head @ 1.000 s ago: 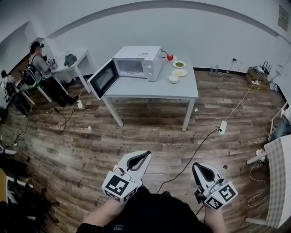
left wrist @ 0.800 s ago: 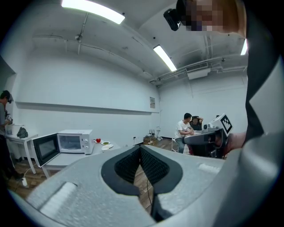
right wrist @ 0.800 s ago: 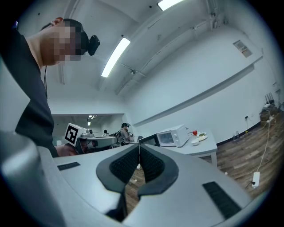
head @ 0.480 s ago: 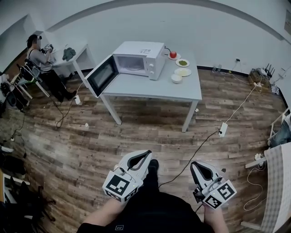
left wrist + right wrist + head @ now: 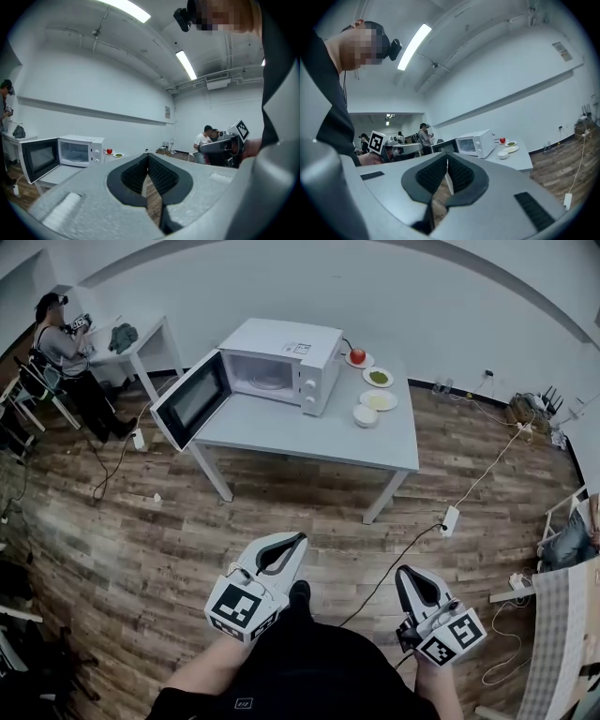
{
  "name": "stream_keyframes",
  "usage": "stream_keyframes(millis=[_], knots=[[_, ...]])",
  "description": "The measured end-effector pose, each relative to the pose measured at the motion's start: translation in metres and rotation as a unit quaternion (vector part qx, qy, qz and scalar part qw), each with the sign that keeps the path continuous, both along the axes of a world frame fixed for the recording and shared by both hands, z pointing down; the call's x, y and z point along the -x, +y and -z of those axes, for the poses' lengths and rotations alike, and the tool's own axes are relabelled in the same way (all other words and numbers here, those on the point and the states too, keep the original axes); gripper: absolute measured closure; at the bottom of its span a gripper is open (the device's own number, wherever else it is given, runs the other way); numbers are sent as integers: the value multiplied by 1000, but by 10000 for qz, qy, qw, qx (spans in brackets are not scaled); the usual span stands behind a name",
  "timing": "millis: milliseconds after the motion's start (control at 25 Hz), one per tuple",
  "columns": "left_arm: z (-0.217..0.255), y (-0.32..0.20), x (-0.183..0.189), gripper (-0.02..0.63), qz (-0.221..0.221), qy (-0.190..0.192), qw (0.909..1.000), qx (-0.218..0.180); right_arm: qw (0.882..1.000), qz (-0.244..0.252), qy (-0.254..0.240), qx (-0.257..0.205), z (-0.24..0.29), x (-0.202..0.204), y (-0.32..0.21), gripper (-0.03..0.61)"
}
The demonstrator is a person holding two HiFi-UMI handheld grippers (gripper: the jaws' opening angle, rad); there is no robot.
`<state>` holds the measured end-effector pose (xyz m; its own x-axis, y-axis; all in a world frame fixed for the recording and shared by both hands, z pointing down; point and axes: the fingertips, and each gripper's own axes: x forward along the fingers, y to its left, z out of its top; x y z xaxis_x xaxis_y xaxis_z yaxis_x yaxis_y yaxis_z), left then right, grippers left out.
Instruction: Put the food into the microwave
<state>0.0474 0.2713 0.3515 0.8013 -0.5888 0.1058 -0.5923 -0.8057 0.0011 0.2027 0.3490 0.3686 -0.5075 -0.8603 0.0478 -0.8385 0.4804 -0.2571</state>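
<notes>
A white microwave (image 5: 281,362) stands on a grey table (image 5: 309,432) with its door (image 5: 190,401) swung open to the left. To its right are a red apple (image 5: 357,356) on a plate, a plate of green food (image 5: 378,377), a yellowish plate (image 5: 378,400) and a white bowl (image 5: 365,414). My left gripper (image 5: 298,539) and right gripper (image 5: 401,573) hover over the wooden floor, well short of the table. Both are shut and hold nothing. The microwave (image 5: 79,151) shows at the left of the left gripper view. In the right gripper view the microwave (image 5: 474,144) lies ahead.
A cable and a power strip (image 5: 448,519) lie on the floor between me and the table's right legs. A person (image 5: 56,334) sits at a desk at the far left. A chequered surface (image 5: 562,634) stands at the right edge. More cables trail along the back wall.
The table and microwave have grown larger and nearer in the head view as I walk towards them. Both grippers have travelled forward with me and stay shut.
</notes>
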Motion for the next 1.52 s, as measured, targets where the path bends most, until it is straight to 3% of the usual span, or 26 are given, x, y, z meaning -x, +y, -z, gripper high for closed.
stream_keyframes(millis=[280,520,920,1240,1520], knots=[[4,-103,16,607,-104,-61,9999,19,9999,-43,165,3,11,19,-111,563],[-2,-165,30,607,-178,-25,9998,98,9996,-42,232,182,5,37,-168,563],[-20,-208,29,607,-269,0,9988,400,9982,-60,395,442,-7,41,-222,563],[-28,-237,15,607,-245,-56,9983,534,9862,10,1579,506,-27,35,-257,563],[-31,-269,-14,607,-289,-217,9974,624,9881,107,1384,667,-38,9,-296,563]])
